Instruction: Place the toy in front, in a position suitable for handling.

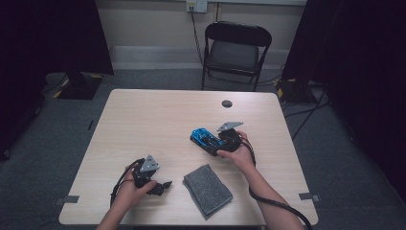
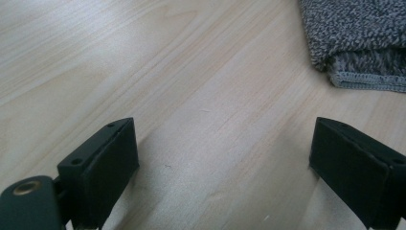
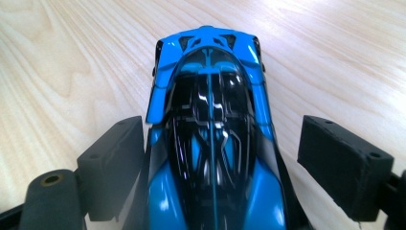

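A blue and black toy car [image 1: 203, 137] [image 3: 210, 120] stands on the wooden table [image 1: 158, 115], right of the middle. My right gripper [image 1: 215, 143] [image 3: 222, 163] straddles the car's rear end with its jaws open. The left pad [image 3: 112, 165] lies close against the car's side, and the right pad [image 3: 342, 165] stands apart from it with table showing between. My left gripper [image 1: 164, 186] [image 2: 222, 163] is open near the table's front left, low over bare wood, with nothing between its pads. A folded grey cloth [image 1: 207, 190] [image 2: 359, 38] lies just to its right.
A small dark round spot [image 1: 227, 103] sits near the table's far edge. A black folding chair [image 1: 237, 48] stands behind the table. The cloth lies between my two hands near the front edge.
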Demonstrator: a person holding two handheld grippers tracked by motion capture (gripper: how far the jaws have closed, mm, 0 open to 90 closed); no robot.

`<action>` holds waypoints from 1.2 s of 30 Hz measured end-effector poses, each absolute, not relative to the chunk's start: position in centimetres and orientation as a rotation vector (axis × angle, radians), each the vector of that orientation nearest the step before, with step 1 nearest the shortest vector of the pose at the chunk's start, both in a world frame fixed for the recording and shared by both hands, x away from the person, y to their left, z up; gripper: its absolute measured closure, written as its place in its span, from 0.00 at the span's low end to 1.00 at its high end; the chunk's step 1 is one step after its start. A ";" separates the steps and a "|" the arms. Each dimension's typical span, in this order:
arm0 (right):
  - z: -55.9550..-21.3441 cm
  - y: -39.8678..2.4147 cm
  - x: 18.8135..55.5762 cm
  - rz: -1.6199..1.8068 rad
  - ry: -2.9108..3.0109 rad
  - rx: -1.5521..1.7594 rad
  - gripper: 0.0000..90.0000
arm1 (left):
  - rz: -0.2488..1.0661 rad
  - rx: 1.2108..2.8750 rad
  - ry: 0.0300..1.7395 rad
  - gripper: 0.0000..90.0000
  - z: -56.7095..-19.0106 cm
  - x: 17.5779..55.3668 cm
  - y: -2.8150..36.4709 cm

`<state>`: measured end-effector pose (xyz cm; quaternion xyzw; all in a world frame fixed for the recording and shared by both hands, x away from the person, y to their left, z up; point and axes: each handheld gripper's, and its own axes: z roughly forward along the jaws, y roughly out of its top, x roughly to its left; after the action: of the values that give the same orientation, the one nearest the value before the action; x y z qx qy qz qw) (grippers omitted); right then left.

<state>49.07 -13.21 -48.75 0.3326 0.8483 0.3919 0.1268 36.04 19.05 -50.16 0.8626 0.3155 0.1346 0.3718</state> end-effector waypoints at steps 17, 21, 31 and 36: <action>-49.0 -15.2 46.9 1.160 2.444 0.985 0.15 | 0.341 2.208 0.813 0.10 -50.2 36.0 19.0; -49.2 -15.1 46.9 1.136 2.445 1.003 0.15 | 0.346 2.211 0.809 0.10 -50.2 36.0 19.0; -50.2 -15.1 46.5 1.074 2.447 0.981 0.17 | 0.340 2.208 0.812 0.10 -50.2 36.0 19.0; -50.2 -15.1 46.5 1.080 2.451 0.964 0.21 | 0.347 2.211 0.813 0.10 -50.2 36.0 19.1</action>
<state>46.51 -15.13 -50.20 0.3351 0.8517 0.3753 0.1467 35.97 19.08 -50.16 0.8622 0.3170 0.1353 0.3713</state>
